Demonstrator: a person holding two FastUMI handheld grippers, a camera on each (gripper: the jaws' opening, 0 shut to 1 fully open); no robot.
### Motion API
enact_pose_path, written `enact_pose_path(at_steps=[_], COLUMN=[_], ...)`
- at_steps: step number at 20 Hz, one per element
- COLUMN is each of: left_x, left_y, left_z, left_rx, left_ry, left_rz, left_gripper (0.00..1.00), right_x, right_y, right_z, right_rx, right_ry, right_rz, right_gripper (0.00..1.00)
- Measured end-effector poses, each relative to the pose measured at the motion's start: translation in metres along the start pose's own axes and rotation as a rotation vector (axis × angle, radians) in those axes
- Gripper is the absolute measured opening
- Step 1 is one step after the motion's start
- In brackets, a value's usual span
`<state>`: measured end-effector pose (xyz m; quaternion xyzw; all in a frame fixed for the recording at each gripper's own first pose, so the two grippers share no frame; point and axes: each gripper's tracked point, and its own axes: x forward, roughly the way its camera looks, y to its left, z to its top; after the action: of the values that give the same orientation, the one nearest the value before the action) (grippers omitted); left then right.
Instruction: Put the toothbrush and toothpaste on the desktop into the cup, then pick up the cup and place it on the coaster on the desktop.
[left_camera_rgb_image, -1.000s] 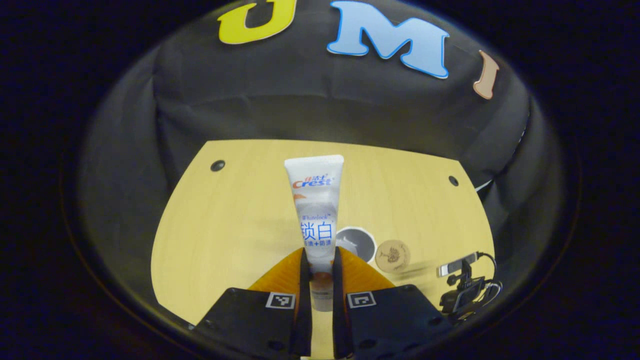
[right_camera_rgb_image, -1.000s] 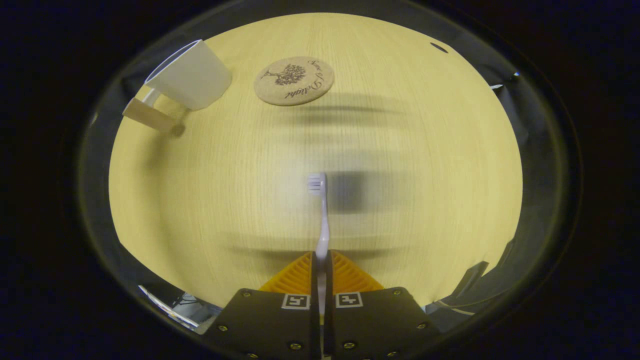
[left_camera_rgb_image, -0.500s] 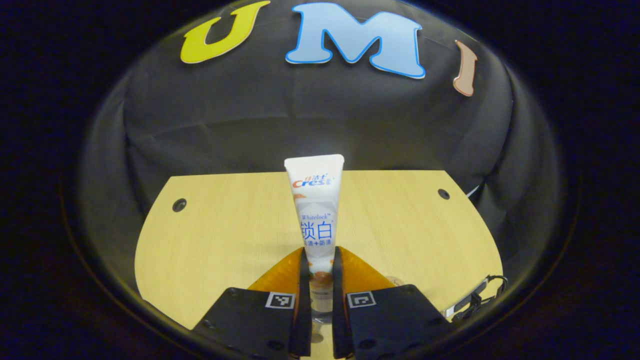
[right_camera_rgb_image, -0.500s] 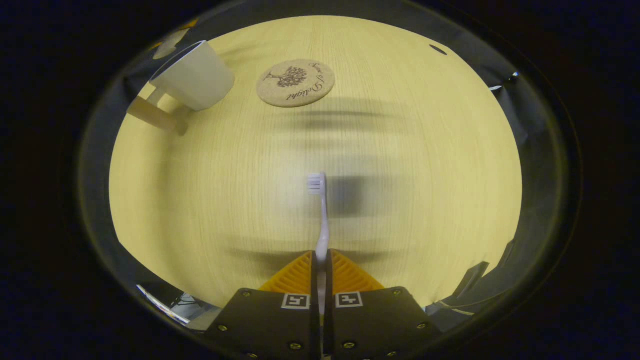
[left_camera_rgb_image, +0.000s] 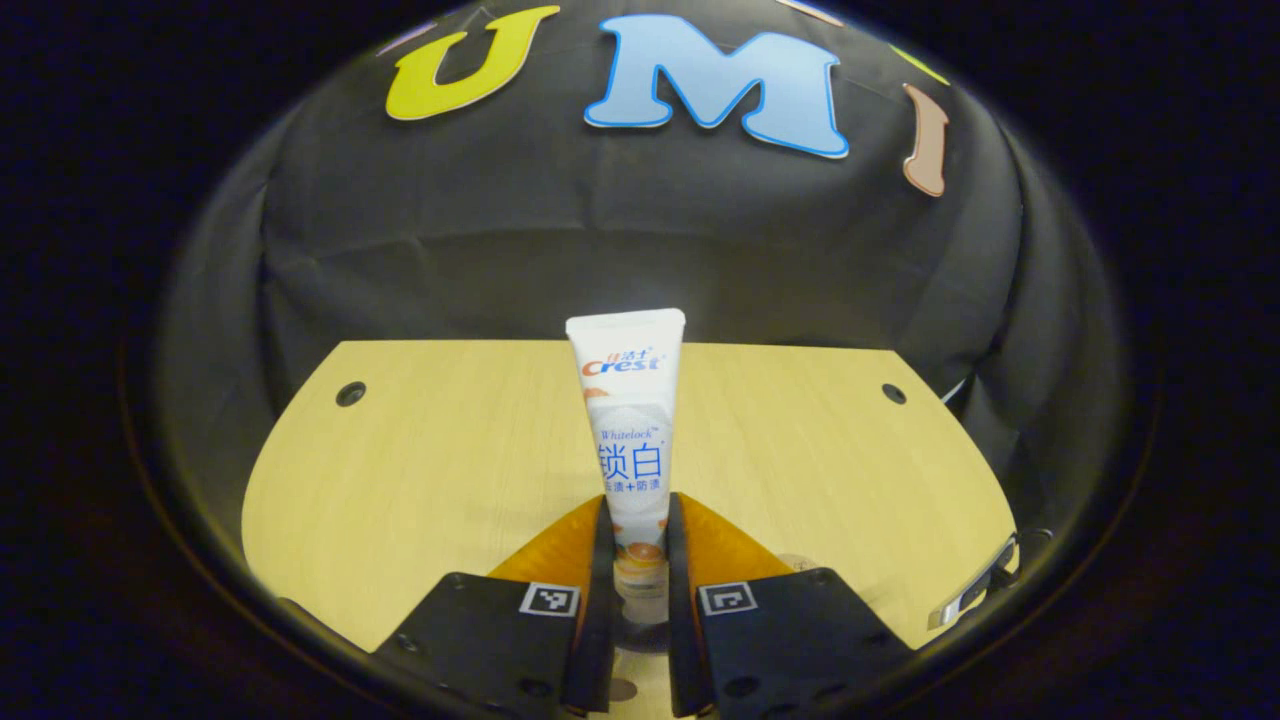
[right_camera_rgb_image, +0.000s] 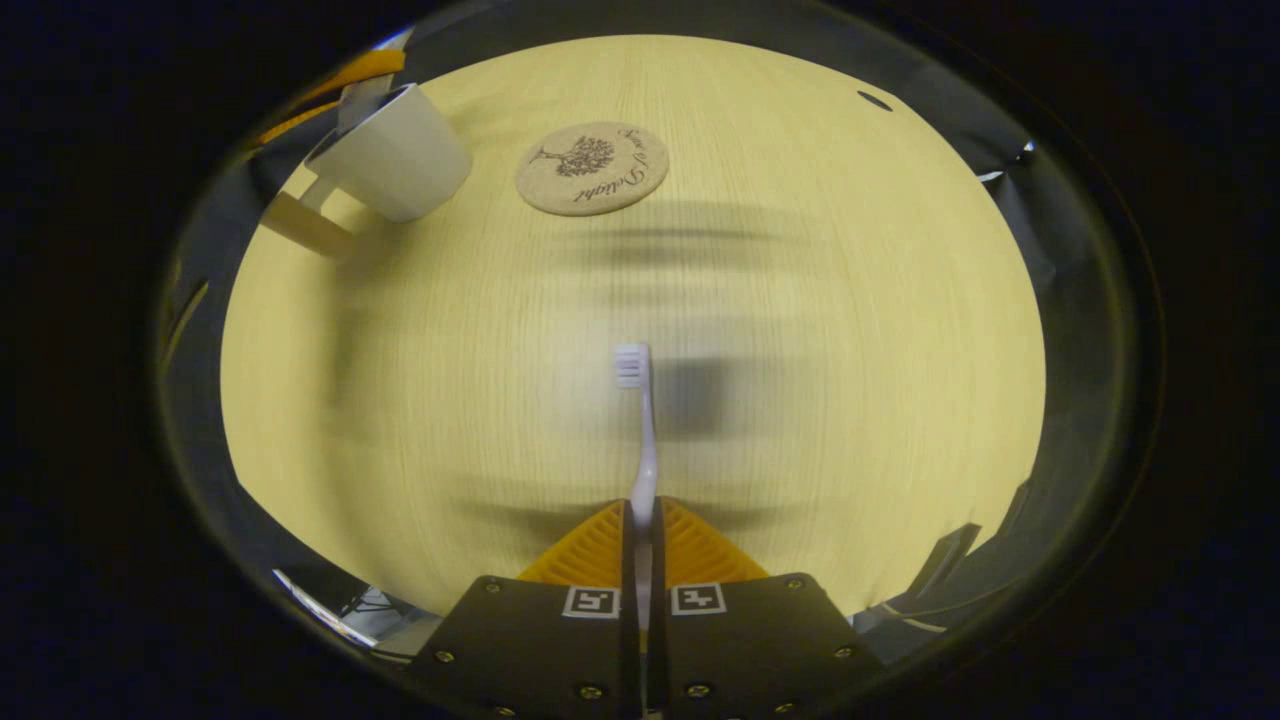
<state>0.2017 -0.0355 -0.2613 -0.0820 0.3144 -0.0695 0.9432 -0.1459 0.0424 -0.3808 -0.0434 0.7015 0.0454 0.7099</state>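
The left claw (left_camera_rgb_image: 634, 545) is clamped on a white toothpaste (left_camera_rgb_image: 628, 420) tube, held upright above the table (left_camera_rgb_image: 450, 450). The right claw (right_camera_rgb_image: 642, 535) pinches a toothbrush (right_camera_rgb_image: 640, 430) by its handle, bristles forward, over the table. The white cup (right_camera_rgb_image: 395, 160) stands far off beside the round cork coaster (right_camera_rgb_image: 592, 167). Nothing looks placed in the cup yet; both drops and the cup move remain.

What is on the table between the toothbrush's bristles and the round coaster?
Nothing. In the right gripper view, only bare light wooden tabletop with blurry shadows lies between the white toothbrush and the round cork coaster.
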Motion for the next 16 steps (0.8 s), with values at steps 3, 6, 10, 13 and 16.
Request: enact_pose_path(at_steps=[3,6,10,13,16], left_x=[-0.005,-0.012,-0.030,-0.050,-0.072], left_y=[-0.005,-0.009,-0.010,-0.014,-0.012], left_z=[0.001,0.004,0.013,0.028,0.034], left_rx=[0.036,0.038,0.040,0.061,0.069], left_ry=[-0.032,-0.044,-0.082,-0.135,-0.168], left_rz=[-0.001,-0.002,0.004,0.002,0.003], left_gripper=[0.59,0.84,0.84,0.85,0.85], right_x=[0.001,0.002,0.000,0.000,0.000], right_y=[0.000,0.000,0.000,0.000,0.000], right_z=[0.000,-0.001,-0.001,0.000,0.001], right_rx=[-0.001,-0.004,-0.009,-0.009,-0.003], right_ry=[-0.007,-0.016,-0.033,-0.047,-0.052], right_rz=[0.003,0.006,0.005,0.002,0.003], right_gripper=[0.04,0.04,0.04,0.04,0.04])
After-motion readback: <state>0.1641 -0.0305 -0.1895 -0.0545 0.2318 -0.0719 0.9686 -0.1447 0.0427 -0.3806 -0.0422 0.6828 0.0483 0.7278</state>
